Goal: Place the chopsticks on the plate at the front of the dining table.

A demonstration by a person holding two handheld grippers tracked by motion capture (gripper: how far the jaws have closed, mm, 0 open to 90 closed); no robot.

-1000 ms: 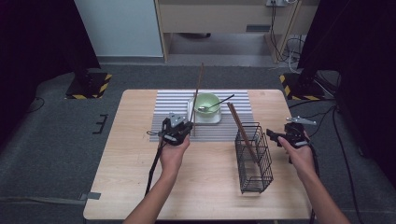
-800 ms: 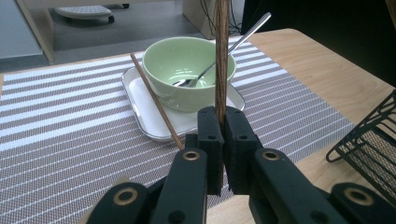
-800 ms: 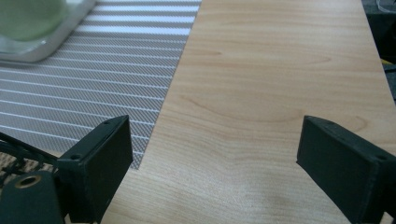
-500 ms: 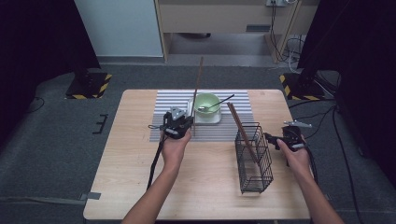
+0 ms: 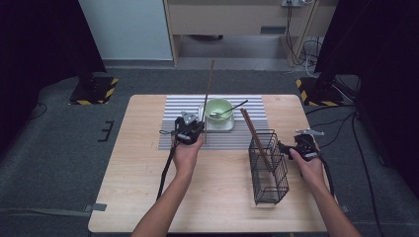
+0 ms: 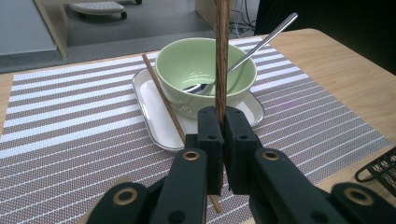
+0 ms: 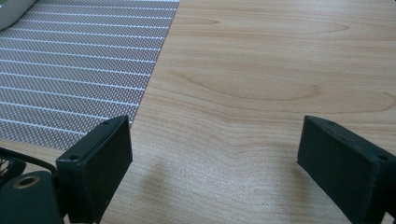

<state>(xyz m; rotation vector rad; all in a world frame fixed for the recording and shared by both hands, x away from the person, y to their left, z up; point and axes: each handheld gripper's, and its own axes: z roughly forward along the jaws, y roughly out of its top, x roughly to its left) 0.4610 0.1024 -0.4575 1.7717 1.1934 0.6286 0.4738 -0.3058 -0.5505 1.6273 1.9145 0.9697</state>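
Since the earlier frame, the right gripper point(image 5: 285, 146) has sunk toward the wire basket point(image 5: 269, 168), jaws wide and empty. High view: one chopstick point(image 5: 253, 132) already leans in the basket; the left gripper point(image 5: 197, 129) clamps another chopstick point(image 5: 209, 98) upright beside the bowl point(image 5: 219, 109). Left gripper view: a third chopstick point(image 6: 161, 95) lies against the tray point(image 6: 152, 112), probably still to transfer. Right gripper view: bare table point(image 7: 261, 70) lies between the jaws.

You have three chopsticks point(image 5: 209, 84), one green bowl point(image 5: 219, 109), one spoon point(image 5: 228, 110), one white tray point(image 5: 220, 126), one wire basket point(image 5: 269, 168) and one striped mat point(image 5: 173, 123).
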